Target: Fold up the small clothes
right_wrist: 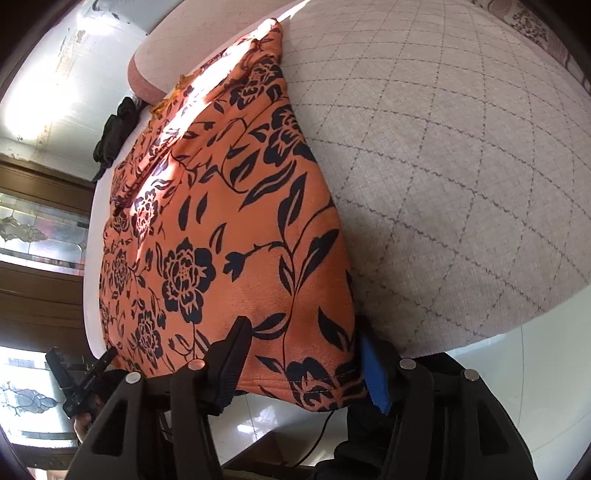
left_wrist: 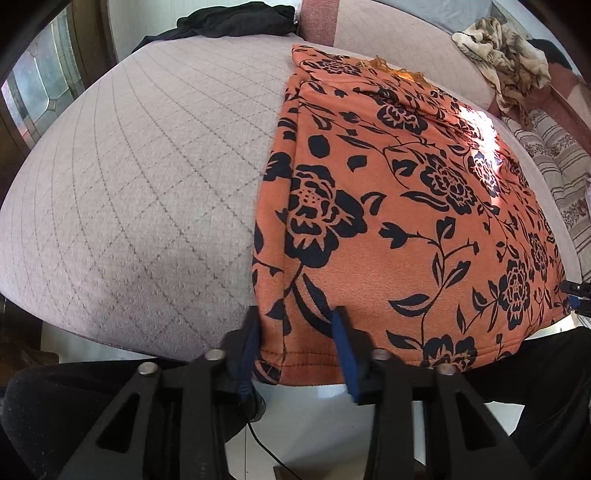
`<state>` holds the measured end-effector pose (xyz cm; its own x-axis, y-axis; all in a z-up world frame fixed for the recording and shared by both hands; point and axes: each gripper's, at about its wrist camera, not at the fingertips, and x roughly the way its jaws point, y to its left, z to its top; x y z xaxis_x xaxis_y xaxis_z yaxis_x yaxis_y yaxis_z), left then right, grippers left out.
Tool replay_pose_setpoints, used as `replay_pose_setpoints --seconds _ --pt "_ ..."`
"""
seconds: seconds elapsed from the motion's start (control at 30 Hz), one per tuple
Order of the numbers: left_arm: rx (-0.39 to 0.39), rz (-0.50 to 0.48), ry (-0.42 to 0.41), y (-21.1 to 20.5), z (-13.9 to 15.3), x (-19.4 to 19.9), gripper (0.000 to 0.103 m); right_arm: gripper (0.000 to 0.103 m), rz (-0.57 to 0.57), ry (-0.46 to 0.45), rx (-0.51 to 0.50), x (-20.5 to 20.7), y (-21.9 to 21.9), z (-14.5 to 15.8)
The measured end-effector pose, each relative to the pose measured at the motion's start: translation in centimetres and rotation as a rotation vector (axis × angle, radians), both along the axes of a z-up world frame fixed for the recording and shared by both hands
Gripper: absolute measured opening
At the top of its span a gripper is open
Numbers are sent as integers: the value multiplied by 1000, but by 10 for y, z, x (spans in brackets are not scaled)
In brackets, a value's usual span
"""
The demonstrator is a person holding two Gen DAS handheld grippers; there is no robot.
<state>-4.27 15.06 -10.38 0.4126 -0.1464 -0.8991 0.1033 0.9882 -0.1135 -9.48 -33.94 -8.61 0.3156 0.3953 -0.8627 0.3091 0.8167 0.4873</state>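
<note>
An orange garment [left_wrist: 406, 206] with a black flower print lies folded flat on the pale quilted bed [left_wrist: 147, 177], its near hem hanging just over the bed's front edge. My left gripper [left_wrist: 297, 332] is shut on the hem's left corner, blue pads pressing on either side of the bunched cloth. My right gripper [right_wrist: 306, 354] is shut on the right corner of the same garment [right_wrist: 229, 221], which bulges between its fingers. The left gripper [right_wrist: 85, 380] also shows at the far corner in the right wrist view.
A dark garment [left_wrist: 236, 22] lies at the far edge of the bed. A patterned beige cloth [left_wrist: 506, 55] is heaped at the back right, beside a striped cushion [left_wrist: 554, 166]. Quilted bed surface [right_wrist: 461, 184] stretches to the right of the garment. White floor [left_wrist: 325, 424] lies below.
</note>
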Motion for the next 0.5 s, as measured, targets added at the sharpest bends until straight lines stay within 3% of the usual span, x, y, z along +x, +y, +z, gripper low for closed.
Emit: replay_pose_setpoints --seconds 0.03,0.07,0.3,0.4,0.5 --pt "-17 -10 1 1 1 1 8 34 1 5 -5 -1 -1 0" --pt "-35 -11 5 1 2 3 8 13 -5 8 8 -1 -3 -2" --pt "-153 47 -73 18 33 4 7 11 -29 -96 82 -14 -8 23" --pt "-147 60 -11 18 20 12 7 11 -33 -116 103 -13 -10 30" --pt "-128 71 38 16 8 15 7 11 -47 -81 141 -6 -11 17"
